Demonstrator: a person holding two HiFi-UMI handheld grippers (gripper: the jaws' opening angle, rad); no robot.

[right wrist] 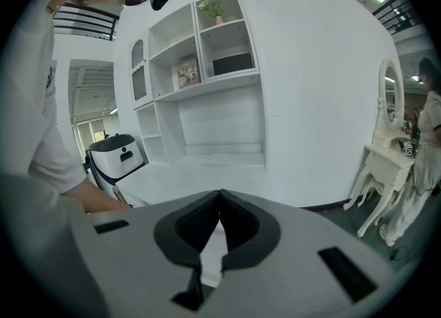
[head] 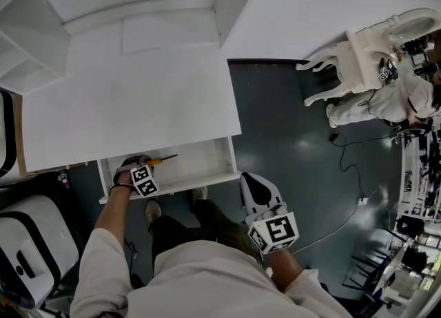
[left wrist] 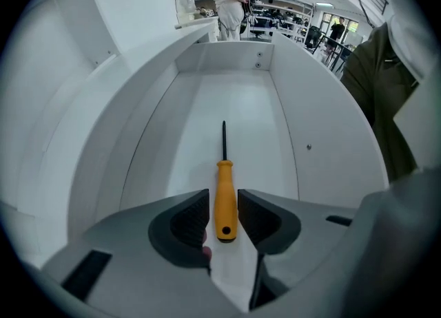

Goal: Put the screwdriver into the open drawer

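The screwdriver (left wrist: 225, 199), with an orange handle and a thin dark shaft, lies along the floor of the open white drawer (left wrist: 303, 124). In the head view the screwdriver (head: 160, 161) is at the left of the drawer (head: 172, 186), which is pulled out from under the white desk top. My left gripper (left wrist: 224, 196) reaches into the drawer with a jaw on each side of the handle. A thin gap shows on the left side, so it is open. In the head view the left gripper (head: 140, 166) is mostly hidden by its marker cube. My right gripper (right wrist: 220, 203) is shut on nothing, held low beside the drawer (head: 256, 193).
The white desk top (head: 131, 103) sits over the drawer, with shelves (head: 27, 55) at the left. A white and black appliance (head: 27, 241) stands on the floor at the left. A white dressing table (head: 365, 55), a person and a cable (head: 344, 165) are to the right on the dark floor.
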